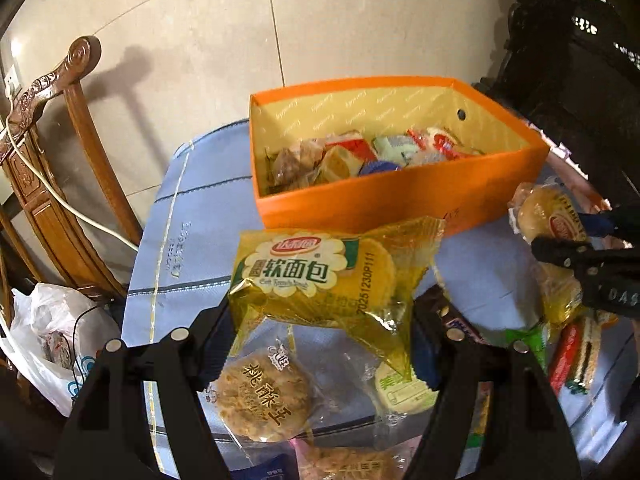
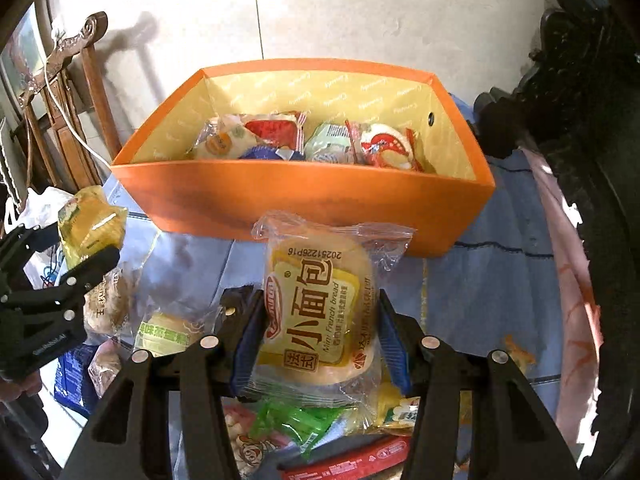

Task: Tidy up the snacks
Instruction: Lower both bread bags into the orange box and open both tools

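My left gripper [image 1: 320,332] is shut on a yellow soft-bread packet [image 1: 320,276], held above the table in front of the orange box [image 1: 360,204]. My right gripper [image 2: 316,340] is shut on a clear mini French bread packet [image 2: 320,312], also lifted and facing the orange box [image 2: 300,208]. The box holds several wrapped snacks. In the left wrist view the right gripper [image 1: 568,236] shows at the right with its bread [image 1: 548,212]. In the right wrist view the left gripper [image 2: 76,248] shows at the left with the yellow packet [image 2: 90,220].
Loose snacks lie on the blue tablecloth [image 1: 192,208] under both grippers, among them a round walnut cookie [image 1: 264,396] and a green candy wrapper [image 2: 296,420]. A wooden chair [image 1: 52,152] with a white cable stands left. Dark carved furniture [image 2: 592,120] stands right. A white plastic bag [image 1: 44,332] sits lower left.
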Demonstrator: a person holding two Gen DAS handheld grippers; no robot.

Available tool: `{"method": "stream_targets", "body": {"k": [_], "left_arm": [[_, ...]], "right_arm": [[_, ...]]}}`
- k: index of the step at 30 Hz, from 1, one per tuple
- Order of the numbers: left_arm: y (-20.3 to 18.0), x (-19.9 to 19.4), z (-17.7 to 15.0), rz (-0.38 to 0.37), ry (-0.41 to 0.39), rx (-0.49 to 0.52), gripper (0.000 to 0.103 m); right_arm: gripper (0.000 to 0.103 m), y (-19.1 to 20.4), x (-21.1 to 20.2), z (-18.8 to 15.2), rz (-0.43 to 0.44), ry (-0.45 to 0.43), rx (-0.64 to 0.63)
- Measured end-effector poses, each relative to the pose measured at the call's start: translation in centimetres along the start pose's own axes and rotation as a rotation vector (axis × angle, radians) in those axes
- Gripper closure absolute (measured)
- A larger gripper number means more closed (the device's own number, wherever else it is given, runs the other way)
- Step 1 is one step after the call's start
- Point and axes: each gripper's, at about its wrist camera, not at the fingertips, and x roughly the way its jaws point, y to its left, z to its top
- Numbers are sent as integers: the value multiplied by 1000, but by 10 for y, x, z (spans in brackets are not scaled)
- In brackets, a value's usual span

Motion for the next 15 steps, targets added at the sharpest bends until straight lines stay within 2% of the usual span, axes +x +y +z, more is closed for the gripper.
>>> {"method": "stream_targets", "body": {"k": [5, 7, 9, 12, 15], "left_arm": [[-9, -19, 11, 19, -26, -10, 32], [-11, -26, 17, 50, -28, -52, 32], [-13, -34, 25, 43, -24, -125, 32], [-20, -40, 41, 43, -32, -167, 32], [-28, -38, 60, 31, -36, -167, 32]], "right_arm": [[49, -5, -10, 6, -9, -22, 24], [49, -7, -17, 9, -11, -32, 30], [49, -11, -26, 15, 4, -46, 46], [49, -19, -41, 38, 14, -97, 56], [49, -23, -52, 65, -33, -162, 29]]}}
